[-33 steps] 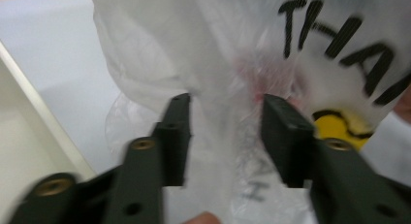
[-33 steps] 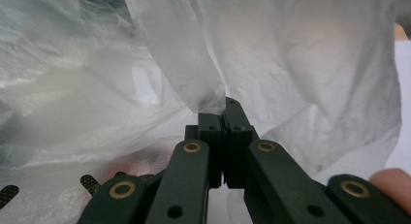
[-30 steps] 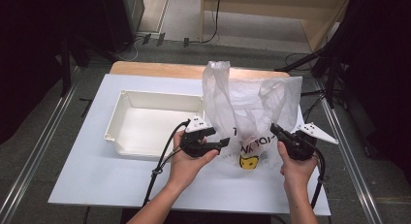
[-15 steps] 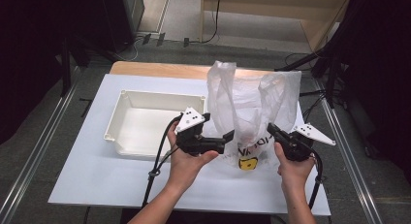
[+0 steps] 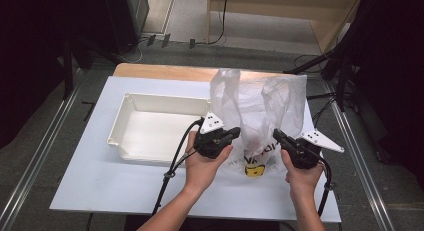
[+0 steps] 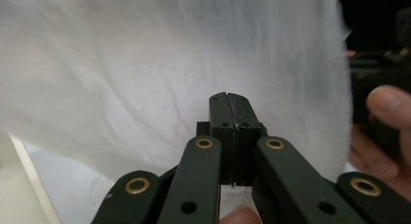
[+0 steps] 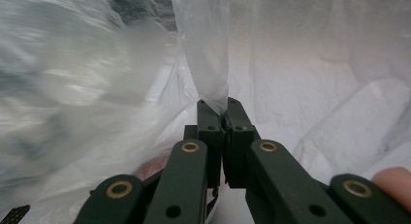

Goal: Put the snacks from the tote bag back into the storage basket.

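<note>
High view: white plastic bag [image 5: 257, 111] stands on the white table [image 5: 95, 181], its printing partly covered by the hands, so only a yellow mark near its base reads. Contents hidden behind the cloudy film; a reddish shape shows through low in the right gripper view, too blurred to name.

Left gripper [image 5: 234, 133] sits at the bag's left side, held level in the person's left hand [image 5: 202, 163], tips pointing at the bag. Left gripper view: jaws have just been closing and now meet flush. Whether any film is pinched between them cannot be told; the bag [image 6: 169, 64] fills the background just past the tips.

Right gripper [image 5: 276, 134] sits at the bag's right side, held in the right hand [image 5: 301, 173], tips angled inward to the bag. Right gripper view: jaws clenched on a twisted strip of the bag [image 7: 206, 49], which rises straight up from the tips.

White tray [image 5: 120, 136] lies left of the bag, just beyond the left gripper. Wooden edge behind the bag; grey floor, cables and dark stands around the table.
</note>
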The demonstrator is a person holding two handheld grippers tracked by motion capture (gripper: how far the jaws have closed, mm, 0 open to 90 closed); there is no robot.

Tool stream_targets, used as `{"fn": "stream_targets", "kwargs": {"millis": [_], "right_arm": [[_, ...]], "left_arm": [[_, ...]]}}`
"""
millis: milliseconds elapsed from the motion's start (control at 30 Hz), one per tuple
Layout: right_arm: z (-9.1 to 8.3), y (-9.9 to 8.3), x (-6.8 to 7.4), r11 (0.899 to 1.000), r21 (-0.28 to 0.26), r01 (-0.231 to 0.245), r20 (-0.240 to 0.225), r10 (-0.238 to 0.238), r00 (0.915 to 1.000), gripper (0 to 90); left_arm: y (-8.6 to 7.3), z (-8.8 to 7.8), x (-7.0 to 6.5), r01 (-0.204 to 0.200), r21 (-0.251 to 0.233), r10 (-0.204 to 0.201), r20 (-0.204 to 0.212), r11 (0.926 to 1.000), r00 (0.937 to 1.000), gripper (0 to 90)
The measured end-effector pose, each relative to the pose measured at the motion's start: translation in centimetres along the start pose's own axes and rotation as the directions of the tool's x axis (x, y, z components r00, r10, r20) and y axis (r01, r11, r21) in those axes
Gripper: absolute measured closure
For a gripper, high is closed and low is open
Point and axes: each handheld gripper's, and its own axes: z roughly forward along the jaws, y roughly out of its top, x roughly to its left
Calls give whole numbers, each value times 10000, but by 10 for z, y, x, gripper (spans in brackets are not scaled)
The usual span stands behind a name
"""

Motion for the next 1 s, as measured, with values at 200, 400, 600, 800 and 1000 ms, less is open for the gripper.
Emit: {"fn": "stream_targets", "kwargs": {"millis": [200, 400, 600, 800, 1000], "right_arm": [[0, -10, -8, 9987, 331, -388, 187, 382, 9991, 882], [1, -25, -18, 9934, 869, -743, 538, 698, 9961, 884], [8, -36, -24, 9834, 1540, -957, 788, 844, 9933, 882], [5, -37, -24, 9857, 1451, -856, 703, 760, 9946, 878], [2, -34, -20, 9920, 1065, -675, 641, 609, 9961, 875]], "left_arm": [[-21, 13, 3, 186, 739, -173, -176, 9971, 9997, 900], [-42, 23, 1, 42, 1244, 9, -405, 9922, 9992, 900], [-58, 31, -2, 32, 1645, 66, -589, 9864, 9982, 900], [-57, 22, -8, 396, 817, -382, -181, 9959, 9991, 700], [-34, -4, -21, 447, -729, -437, 143, 9963, 9989, 420]]}}
